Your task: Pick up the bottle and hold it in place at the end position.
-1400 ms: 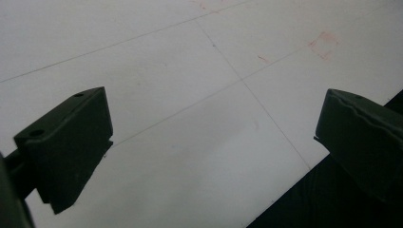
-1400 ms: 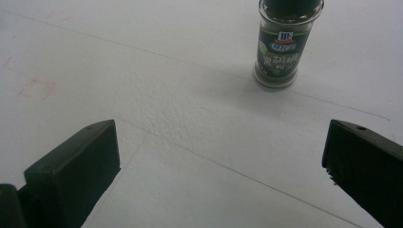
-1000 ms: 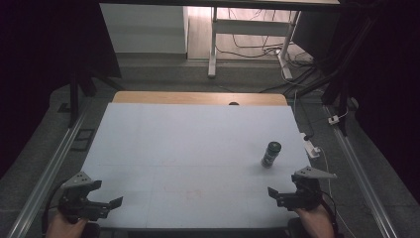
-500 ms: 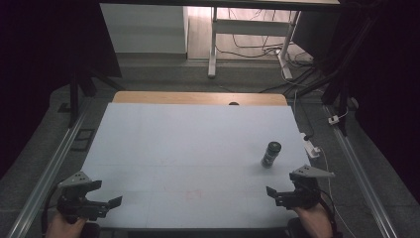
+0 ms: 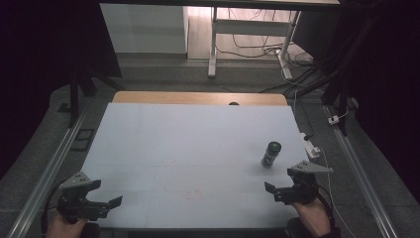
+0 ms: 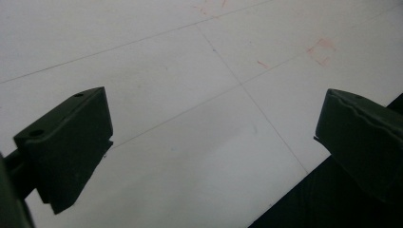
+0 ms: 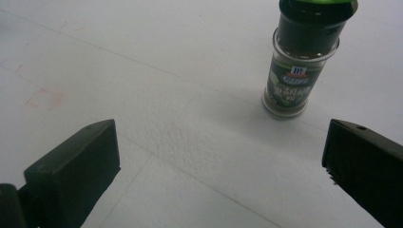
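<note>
Near the spice jar [image 5: 271, 153] — right tongs [image 5: 277, 189] crept slightly closer.

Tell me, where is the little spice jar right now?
In the high view the spice jar stands upright on the table's right side, just beyond the right gripper.

spice jar [image 7: 292, 71]: dark, green cap (blue-marked label) | table [image 5: 188, 144]: white, faint red marks | tools: black
</note>
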A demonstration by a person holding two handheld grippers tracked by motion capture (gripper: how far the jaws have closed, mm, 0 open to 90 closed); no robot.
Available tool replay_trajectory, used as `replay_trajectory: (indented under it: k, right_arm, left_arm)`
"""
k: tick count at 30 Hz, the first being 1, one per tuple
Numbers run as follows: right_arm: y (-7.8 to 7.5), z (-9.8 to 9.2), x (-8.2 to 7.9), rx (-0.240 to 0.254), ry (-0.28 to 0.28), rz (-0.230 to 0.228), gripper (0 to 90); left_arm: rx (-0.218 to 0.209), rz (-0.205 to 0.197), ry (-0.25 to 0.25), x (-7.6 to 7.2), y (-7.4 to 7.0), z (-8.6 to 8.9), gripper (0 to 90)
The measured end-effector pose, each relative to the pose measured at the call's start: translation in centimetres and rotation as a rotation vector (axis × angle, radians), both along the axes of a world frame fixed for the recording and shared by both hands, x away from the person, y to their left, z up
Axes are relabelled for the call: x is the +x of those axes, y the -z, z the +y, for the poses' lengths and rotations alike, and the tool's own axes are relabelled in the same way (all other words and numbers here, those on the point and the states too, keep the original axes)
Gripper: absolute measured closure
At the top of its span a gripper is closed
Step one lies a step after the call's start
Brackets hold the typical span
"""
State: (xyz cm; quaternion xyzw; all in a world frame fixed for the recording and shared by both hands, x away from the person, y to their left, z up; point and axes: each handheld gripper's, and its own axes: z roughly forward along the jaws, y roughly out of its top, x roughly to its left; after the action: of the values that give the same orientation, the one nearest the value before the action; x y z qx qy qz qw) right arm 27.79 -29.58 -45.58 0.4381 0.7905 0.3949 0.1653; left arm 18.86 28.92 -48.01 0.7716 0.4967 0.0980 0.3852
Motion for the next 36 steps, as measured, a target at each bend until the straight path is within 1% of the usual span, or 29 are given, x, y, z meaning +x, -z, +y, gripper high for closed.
replay_trajectory:
  k: [6, 8, 14, 15, 16, 18, 22, 25, 26, 27, 29, 31, 32, 34, 35, 36]
  right_arm:
    - [0.3, 0.2, 0.7, -0.013, 0.002, -0.005, 0.0]
    - [0.4, 0.2, 1.0, -0.011, 0.004, -0.015, 0.0]
    - [0.7, 0.1, 1.9, -0.008, 0.013, -0.024, 0.0]
    - [0.8, 0.1, 2.3, -0.008, 0.019, -0.022, 0.0]
    - [0.8, 0.1, 2.3, -0.008, 0.019, -0.022, 0.0]
    - [0.9, 0.1, 3.0, -0.017, 0.030, -0.016, 0.0]
    - [1.1, 0.0, 3.8, -0.012, 0.039, -0.012, 0.0]
    - [1.3, 0.0, 4.4, -0.010, 0.042, 0.002, 0.0]
    - [1.4, 0.0, 4.6, -0.014, 0.045, 0.005, 0.0]
    - [1.6, 0.0, 5.2, -0.029, 0.044, 0.011, 0.0]
    - [1.8, 0.0, 5.6, -0.049, 0.055, 0.013, 0.0]
    - [2.0, 0.1, 5.8, -0.053, 0.056, 0.008, 0.0]
    - [2.1, 0.1, 6.3, -0.061, 0.062, 0.007, 0.0]
    - [2.2, 0.0, 6.8, -0.067, 0.066, 0.008, 0.0]
    - [2.2, 0.0, 6.8, -0.067, 0.066, 0.008, 0.0]
    - [2.4, 0.0, 7.3, -0.075, 0.065, 0.010, 0.0]
  left_arm:
    - [0.002, -0.001, -0.005, 0.0, 0.0, 0.0, 0.0]
    - [0.002, -0.001, -0.004, 0.0, 0.0, 0.0, 0.0]
    - [0.003, -0.003, -0.003, 0.0, 0.0, 0.0, 0.0]
    - [0.002, -0.002, -0.003, 0.0, 0.0, 0.0, 0.0]
    - [0.002, -0.001, -0.004, 0.0, 0.0, 0.0, 0.0]
    - [0.002, -0.001, -0.003, 0.0, 0.0, 0.0, 0.0]
    - [0.000, 0.001, -0.006, 0.0, 0.0, 0.0, 0.0]
    - [-0.002, 0.003, -0.009, 0.0, 0.0, 0.0, 0.0]
    - [-0.001, 0.002, -0.009, 0.0, 0.0, 0.0, 0.0]
    - [-0.001, 0.002, -0.009, 0.0, 0.0, 0.0, 0.0]
    - [-0.001, 0.002, -0.010, 0.0, 0.0, 0.0, 0.0]
    - [-0.002, 0.002, -0.010, 0.0, 0.0, 0.0, 0.0]
    - [-0.002, 0.002, -0.011, 0.0, 0.0, 0.1, 0.0]
    - [-0.002, 0.003, -0.011, 0.0, 0.0, 0.1, 0.0]
    - [-0.002, 0.003, -0.010, 0.0, 0.0, 0.1, 0.0]
    - [-0.001, 0.001, -0.009, 0.0, 0.0, 0.1, 0.0]
